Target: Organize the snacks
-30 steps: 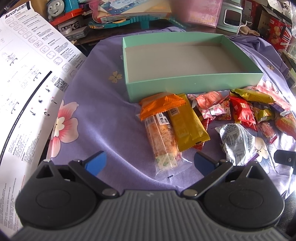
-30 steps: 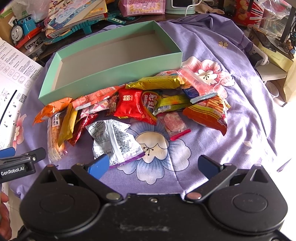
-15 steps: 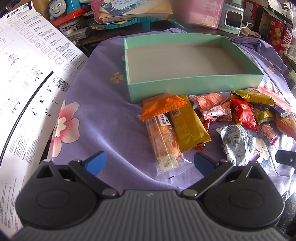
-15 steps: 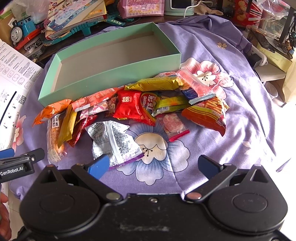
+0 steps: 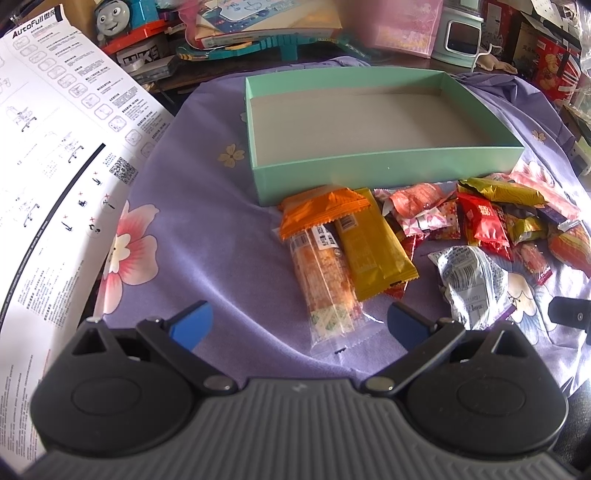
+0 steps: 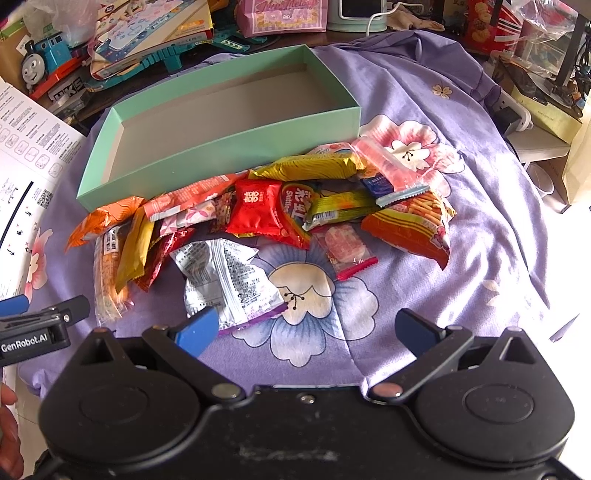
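Note:
An empty mint-green box [image 5: 388, 164] [image 6: 236, 144] sits on a purple flowered cloth. Several snack packets lie in a row in front of it. Among them are an orange-topped clear cracker pack [image 5: 321, 266] [image 6: 107, 258], a yellow bar [image 5: 373, 251], a silver pouch [image 5: 471, 284] [image 6: 225, 280], a red candy pack [image 6: 255, 206] and an orange chip bag [image 6: 410, 225]. My left gripper [image 5: 297, 323] is open, just short of the cracker pack. My right gripper [image 6: 304, 328] is open, its left finger [image 6: 197, 330] at the silver pouch's near edge.
A large white instruction sheet [image 5: 55, 166] covers the left side. Toys, books, a Thomas train [image 5: 122, 22] and boxes crowd the area behind the green box. The cloth [image 6: 461, 258] drops off at the right, with a white shelf [image 6: 535, 147] beyond.
Both grippers have edged slightly forward toward the snacks. Both stay open, and the snacks have not moved.

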Action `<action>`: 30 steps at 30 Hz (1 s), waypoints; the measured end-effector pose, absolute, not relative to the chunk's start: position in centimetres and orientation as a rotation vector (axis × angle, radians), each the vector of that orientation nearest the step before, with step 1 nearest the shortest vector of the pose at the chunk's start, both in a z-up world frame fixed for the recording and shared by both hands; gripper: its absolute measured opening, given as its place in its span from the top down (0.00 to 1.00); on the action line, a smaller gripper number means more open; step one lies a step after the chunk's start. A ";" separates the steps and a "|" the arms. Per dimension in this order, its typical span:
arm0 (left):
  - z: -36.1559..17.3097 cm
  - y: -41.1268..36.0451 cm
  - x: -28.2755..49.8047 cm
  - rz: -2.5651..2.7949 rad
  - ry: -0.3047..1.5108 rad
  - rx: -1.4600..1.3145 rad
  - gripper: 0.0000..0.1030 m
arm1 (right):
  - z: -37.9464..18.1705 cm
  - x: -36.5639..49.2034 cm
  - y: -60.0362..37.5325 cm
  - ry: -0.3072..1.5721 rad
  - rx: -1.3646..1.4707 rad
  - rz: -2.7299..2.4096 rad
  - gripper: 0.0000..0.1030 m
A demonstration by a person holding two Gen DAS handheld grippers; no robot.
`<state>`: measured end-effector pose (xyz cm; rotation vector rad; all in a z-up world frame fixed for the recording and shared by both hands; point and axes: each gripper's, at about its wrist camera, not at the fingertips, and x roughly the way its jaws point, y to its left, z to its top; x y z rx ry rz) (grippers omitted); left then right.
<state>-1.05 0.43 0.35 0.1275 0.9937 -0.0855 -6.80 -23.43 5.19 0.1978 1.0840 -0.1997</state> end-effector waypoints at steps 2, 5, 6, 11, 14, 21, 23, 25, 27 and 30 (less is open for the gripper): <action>0.2 0.4 -1.1 -0.087 0.996 0.128 0.00 | 5.1 -6.9 -23.4 1.086 0.197 -0.200 0.00; 0.1 0.4 -1.1 -0.088 1.003 0.127 0.00 | 5.0 -6.9 -23.3 1.091 0.196 -0.200 0.00; 0.0 0.4 -1.1 -0.089 1.005 0.126 0.00 | 5.0 -6.8 -23.4 1.093 0.196 -0.200 0.00; -0.3 0.8 -0.6 -0.083 1.012 0.116 0.00 | 4.7 -6.6 -23.5 1.092 0.200 -0.187 0.00; -0.6 1.5 -0.1 -0.067 1.012 0.097 0.00 | 4.7 -6.4 -23.6 1.055 0.193 -0.171 0.00; -1.8 2.7 1.9 -0.032 1.020 0.071 0.00 | 3.9 -5.4 -22.8 1.023 0.132 -0.094 0.00; -2.3 2.5 2.6 -0.036 1.022 0.075 0.00 | 3.5 -4.8 -22.8 1.048 0.147 -0.070 0.00; -2.8 2.1 3.2 -0.049 1.027 0.087 0.00 | 3.4 -4.5 -22.7 1.055 0.168 -0.054 0.00; -3.4 1.4 3.7 -0.068 1.030 0.104 0.00 | 3.3 -4.3 -22.8 1.057 0.180 -0.051 0.00; -4.1 0.5 4.5 -0.061 1.031 0.125 0.00 | 3.0 -4.0 -23.0 1.058 0.201 -0.053 0.00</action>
